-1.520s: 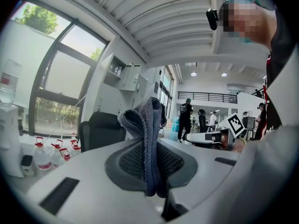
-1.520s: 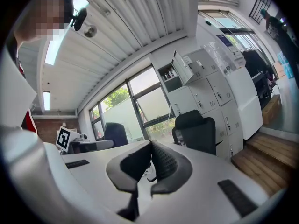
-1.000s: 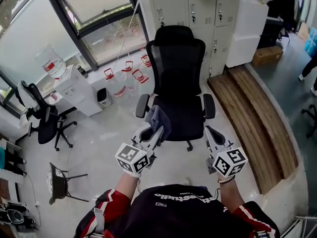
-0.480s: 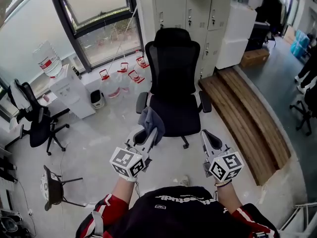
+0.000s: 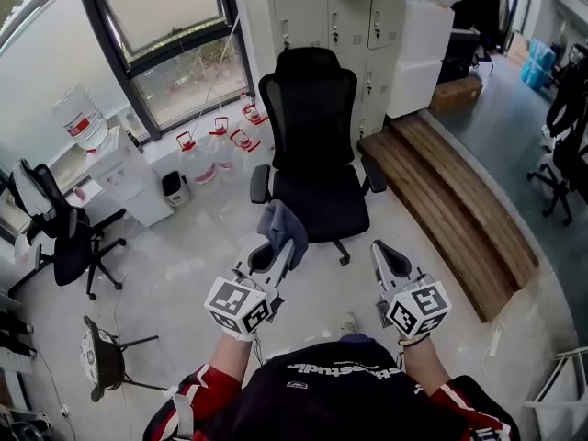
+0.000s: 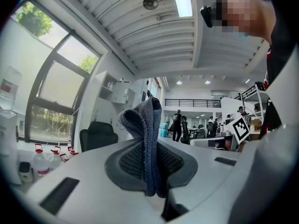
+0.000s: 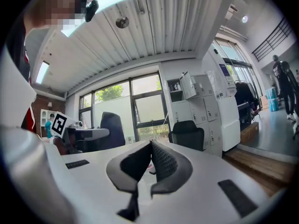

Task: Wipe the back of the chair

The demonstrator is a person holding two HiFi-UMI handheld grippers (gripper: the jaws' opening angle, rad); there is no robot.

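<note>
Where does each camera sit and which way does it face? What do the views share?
Head view: on the person's head, facing steeply down at the black office chair; shows both forearms, the left gripper and right gripper.
Left gripper view: on the left gripper, along its jaws, shut on a grey cloth, tilted toward the ceiling; the person's body at right.
Right gripper view: on the right gripper, along its shut, empty jaws toward windows; the person's body at left.
All three share the chair.

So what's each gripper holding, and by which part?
The left gripper pinches the grey cloth at a fold, the rest bunched past the jaws. The right gripper is shut, empty.
</note>
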